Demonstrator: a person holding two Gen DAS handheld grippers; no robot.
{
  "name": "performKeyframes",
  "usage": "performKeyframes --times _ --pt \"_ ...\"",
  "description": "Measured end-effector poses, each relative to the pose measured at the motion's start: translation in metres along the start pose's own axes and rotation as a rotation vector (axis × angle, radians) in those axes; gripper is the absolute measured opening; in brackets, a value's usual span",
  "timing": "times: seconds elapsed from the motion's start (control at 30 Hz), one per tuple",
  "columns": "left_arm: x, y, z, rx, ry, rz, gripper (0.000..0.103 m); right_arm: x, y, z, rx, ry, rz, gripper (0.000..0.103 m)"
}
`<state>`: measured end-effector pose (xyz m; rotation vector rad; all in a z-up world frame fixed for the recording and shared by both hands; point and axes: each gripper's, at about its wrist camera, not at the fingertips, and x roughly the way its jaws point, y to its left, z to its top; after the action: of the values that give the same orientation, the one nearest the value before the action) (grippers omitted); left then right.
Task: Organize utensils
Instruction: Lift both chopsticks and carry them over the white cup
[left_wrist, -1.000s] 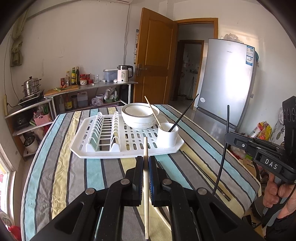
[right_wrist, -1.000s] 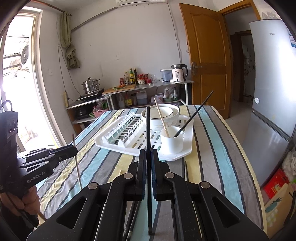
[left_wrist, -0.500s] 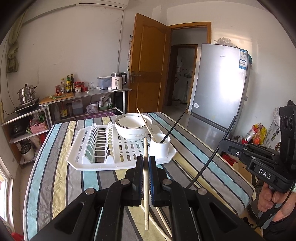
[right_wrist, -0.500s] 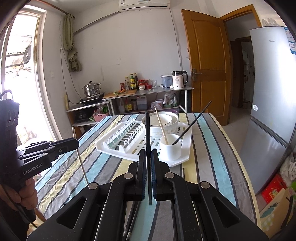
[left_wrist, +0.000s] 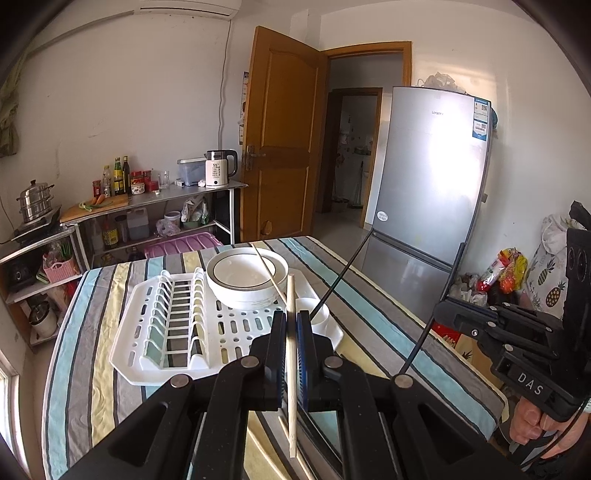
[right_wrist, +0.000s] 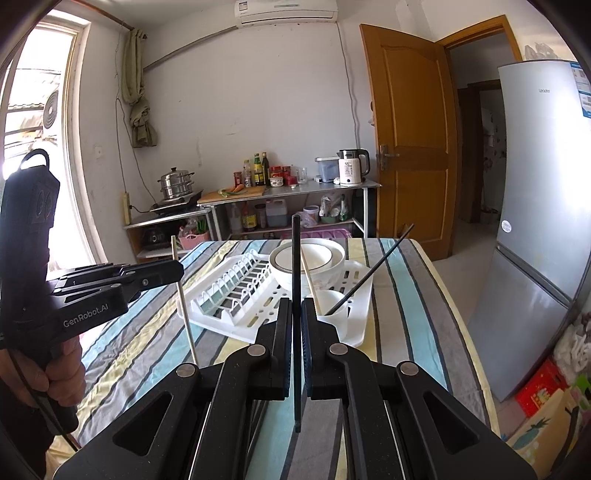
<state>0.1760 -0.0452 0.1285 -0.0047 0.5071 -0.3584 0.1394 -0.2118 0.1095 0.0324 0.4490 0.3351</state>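
My left gripper (left_wrist: 291, 317) is shut on a wooden chopstick (left_wrist: 291, 369), held upright well above the striped table. My right gripper (right_wrist: 294, 304) is shut on a black chopstick (right_wrist: 295, 266), also upright and raised. A white cup (right_wrist: 332, 314) stands on the near right corner of the white dish rack (right_wrist: 236, 291) and holds one wooden and one black chopstick (right_wrist: 369, 273). The cup shows in the left wrist view (left_wrist: 314, 310) just behind my fingers. Each gripper appears in the other's view, the right (left_wrist: 439, 314) and the left (right_wrist: 181, 269).
White bowls (left_wrist: 246, 280) are stacked on the rack behind the cup. More chopsticks lie on the tablecloth below my grippers (left_wrist: 284, 428). A fridge (left_wrist: 424, 206) stands right of the table, and a shelf with a kettle (right_wrist: 351, 168) lines the back wall.
Both grippers have risen and pulled back from the rack, each still holding its chopstick. The rack and cup now look smaller and lower in both views.
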Motion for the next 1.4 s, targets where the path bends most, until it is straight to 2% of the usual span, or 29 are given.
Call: performKeyframes --times 0.37,0.8,1.13,1.4 --pt "0.042 0.002 0.048 -0.001 -0.031 -0.025 0.005 0.028 -0.014 0.025 0.002 -0.004 -0.013 0.005" --pt "0.096 0.007 0.090 -0.017 -0.037 -0.053 0.005 0.060 -0.031 0.060 0.022 -0.036 -0.006 0.005" --pt "0.132 0.012 0.112 -0.021 -0.038 -0.058 0.005 0.080 -0.044 0.082 0.044 -0.060 -0.007 0.005" --pt "0.157 0.019 0.111 -0.042 -0.023 -0.058 0.005 0.089 -0.047 0.093 0.042 -0.070 -0.003 0.005"
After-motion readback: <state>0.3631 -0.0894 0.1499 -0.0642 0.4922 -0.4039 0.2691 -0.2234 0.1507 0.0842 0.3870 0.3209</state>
